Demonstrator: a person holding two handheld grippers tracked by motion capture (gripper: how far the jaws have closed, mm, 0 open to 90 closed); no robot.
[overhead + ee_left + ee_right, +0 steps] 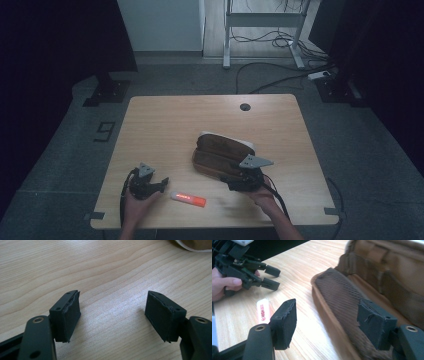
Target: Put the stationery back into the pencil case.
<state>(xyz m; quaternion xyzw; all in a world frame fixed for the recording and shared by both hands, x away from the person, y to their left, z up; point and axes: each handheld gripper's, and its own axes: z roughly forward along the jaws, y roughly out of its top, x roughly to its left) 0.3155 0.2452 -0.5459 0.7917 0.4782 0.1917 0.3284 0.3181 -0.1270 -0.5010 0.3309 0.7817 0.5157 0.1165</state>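
Right tool [327, 325], jaws spread and grasping nothing, hangs at the near edge of the open brown pouch [372, 290], while the white-and-red eraser [188, 198] lies on the bench [165, 120] between both tools, its long axis running sideways, nearer the released left tool [162, 182].

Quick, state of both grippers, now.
Left gripper: open, holding nothing, over bare table.
Right gripper: open, holding nothing, at the near edge of the open brown case.
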